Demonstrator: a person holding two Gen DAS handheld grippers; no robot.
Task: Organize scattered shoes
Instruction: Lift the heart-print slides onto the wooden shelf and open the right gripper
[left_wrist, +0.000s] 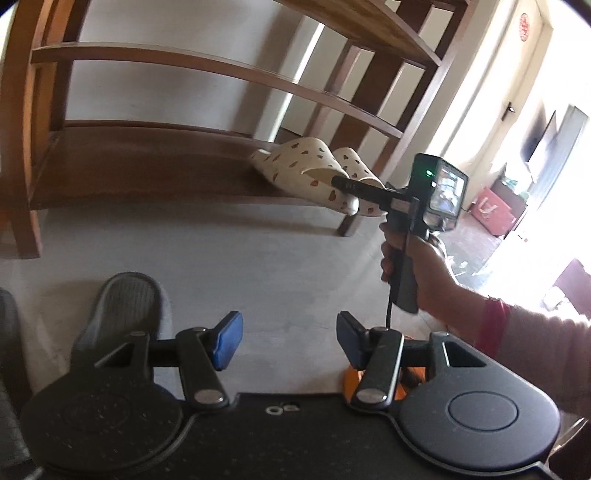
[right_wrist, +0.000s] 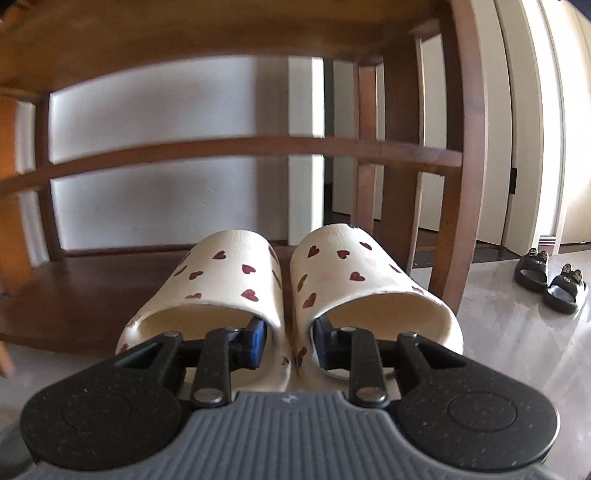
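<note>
Two cream slippers with red hearts (right_wrist: 288, 280) sit side by side on the bottom shelf of a wooden shoe rack (left_wrist: 147, 173), at its right end; they also show in the left wrist view (left_wrist: 317, 173). My right gripper (right_wrist: 288, 341) has one finger inside each slipper, pinching their two inner walls together. In the left wrist view the right gripper's fingers (left_wrist: 354, 186) reach into the slippers. My left gripper (left_wrist: 290, 339) is open and empty above the grey floor. A grey slipper (left_wrist: 122, 306) lies on the floor by its left finger.
A pair of black sandals (right_wrist: 550, 282) lies on the floor right of the rack. The rack's upper shelves (left_wrist: 207, 70) and right post (right_wrist: 465, 206) stand close to the slippers. Something orange (left_wrist: 351, 380) lies under the left gripper. A doorway (left_wrist: 517, 166) opens at the right.
</note>
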